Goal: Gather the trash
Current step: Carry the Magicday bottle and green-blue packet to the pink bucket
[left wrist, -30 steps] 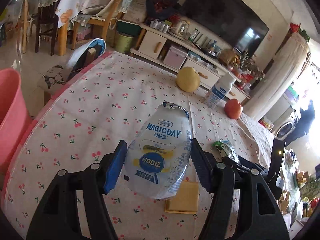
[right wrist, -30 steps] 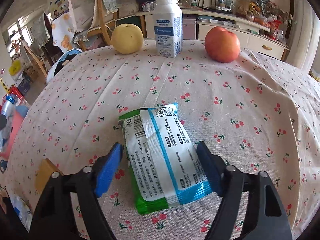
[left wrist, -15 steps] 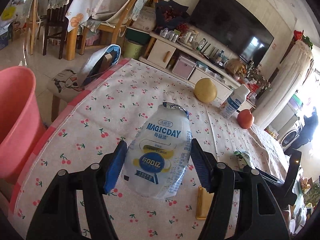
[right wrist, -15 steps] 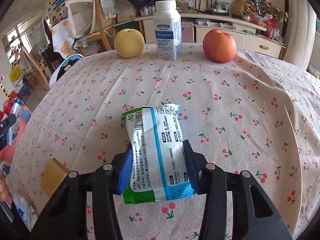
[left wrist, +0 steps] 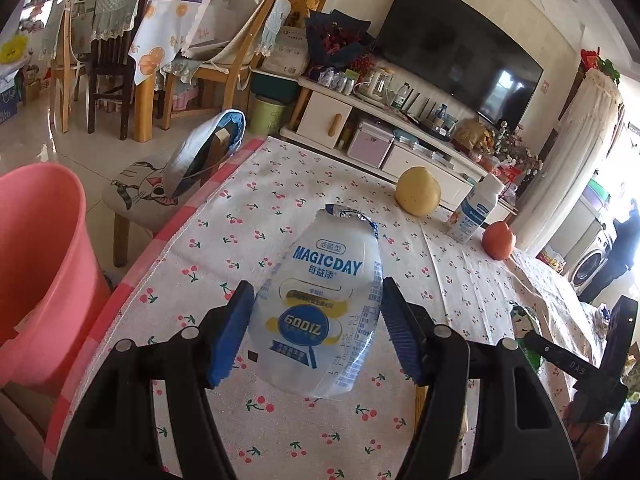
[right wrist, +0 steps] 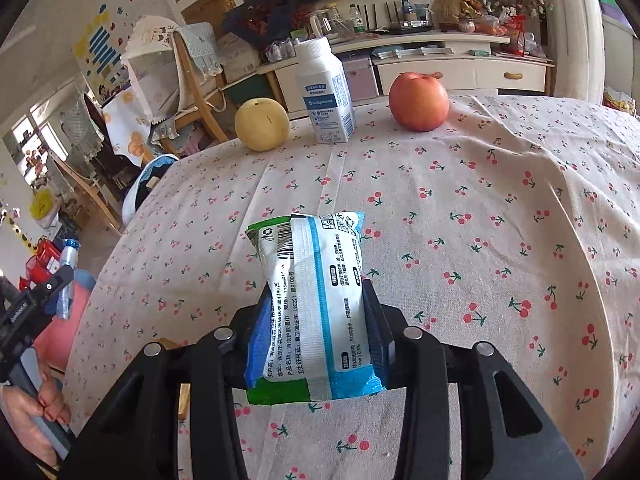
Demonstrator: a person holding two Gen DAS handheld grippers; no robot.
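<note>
Trash bottle [left wrist: 320,316] sits squeezed in the left tool [left wrist: 316,332], near the pink bin [left wrist: 40,264] for dropping. The right tool [right wrist: 314,332] grips a wrapper [right wrist: 316,304], lifted off the bench [right wrist: 480,208].

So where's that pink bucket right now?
The pink bucket stands on the floor at the left edge of the left wrist view, just off the table, left of the left gripper.

One yogurt pouch [left wrist: 320,312]; one wipes packet [right wrist: 316,304]; one pear [right wrist: 262,124]; one apple [right wrist: 419,101]; one milk bottle [right wrist: 324,92]; one pink bucket [left wrist: 36,264]
</note>
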